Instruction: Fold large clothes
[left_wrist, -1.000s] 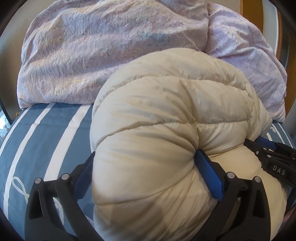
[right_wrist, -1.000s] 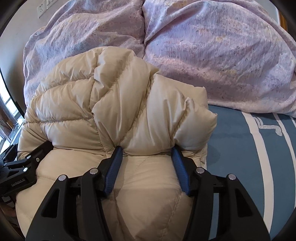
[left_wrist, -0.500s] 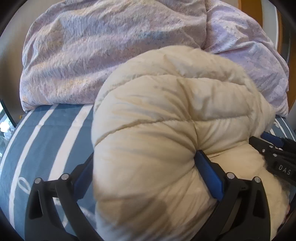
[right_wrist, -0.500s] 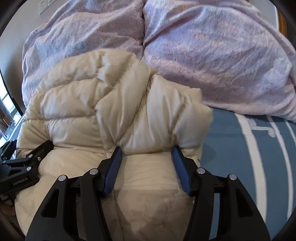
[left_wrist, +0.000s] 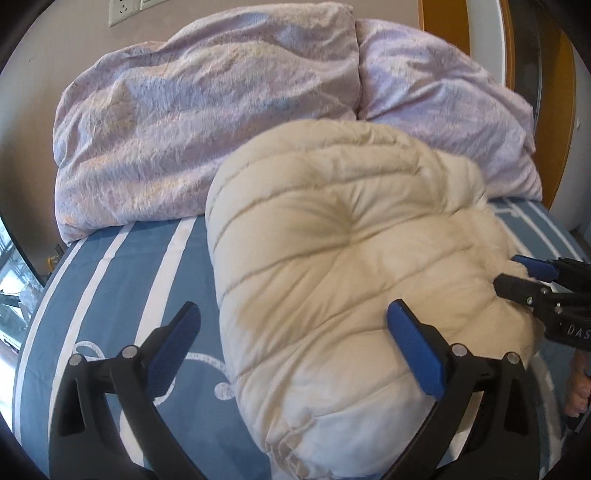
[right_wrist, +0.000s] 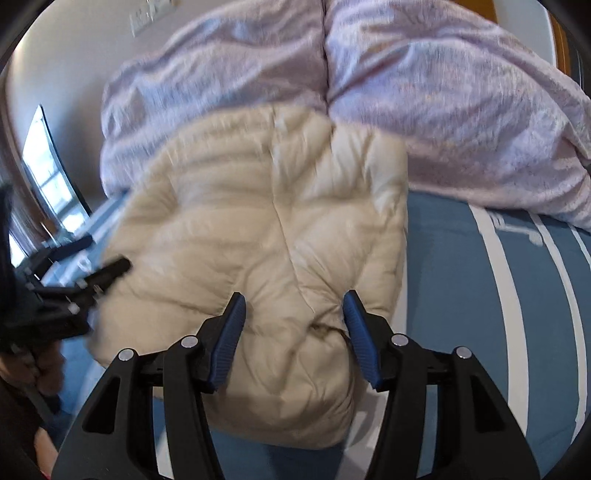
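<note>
The left gripper (left_wrist: 293, 332) stands wide open, its right pad against the jacket's flank and its left pad over bare sheet, gripping nothing. The right gripper (right_wrist: 293, 328) is also apart, half spread above the near end of the bundle, and nothing looks pinched between its blue ribbed pads (right_wrist: 229, 332).

The cream down jacket (left_wrist: 351, 266) lies folded into a fat roll on the blue white-striped bed sheet (left_wrist: 122, 288). It should prove light, soft and springy, with a slick quilted shell, so it will likely puff back open. Taking hold along a stitched seam or a folded edge, where the fill is thinner, seems safest.

Behind it, a crumpled lilac duvet (left_wrist: 207, 122) is heaped against the beige wall (left_wrist: 55, 44).
</note>
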